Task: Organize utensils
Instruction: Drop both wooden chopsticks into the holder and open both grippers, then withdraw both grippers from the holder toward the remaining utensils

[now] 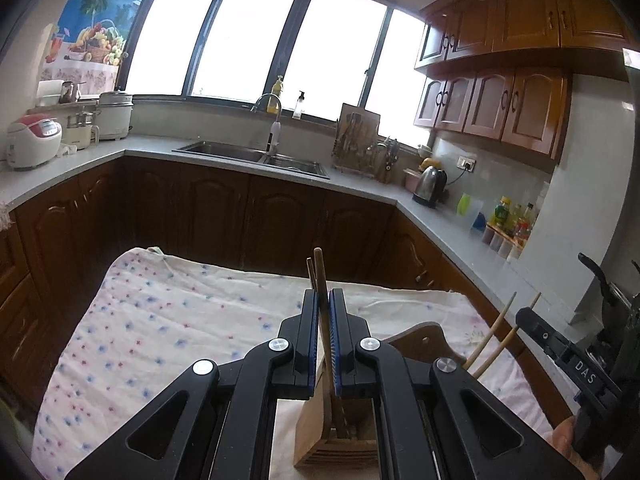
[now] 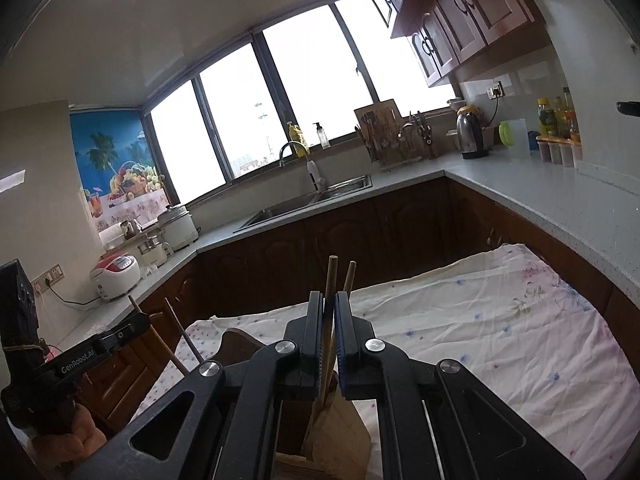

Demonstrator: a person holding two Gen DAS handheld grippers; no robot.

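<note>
Floral cloth (image 1: 160, 320) bears holder (image 1: 316, 412); claws apparently pinch chopsticks (image 1: 322, 280).

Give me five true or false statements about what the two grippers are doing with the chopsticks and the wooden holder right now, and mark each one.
1. The left gripper is shut on dark chopsticks. True.
2. The right gripper is open and holds nothing. False: it is shut on light chopsticks.
3. The wooden holder stands on a flowered cloth. True.
4. The holder sits in the sink. False: the sink is across the kitchen, on the far counter.
5. The chopsticks in both grippers lie flat on the cloth. False: both pairs stand roughly upright, lower ends down at the holder.
</note>
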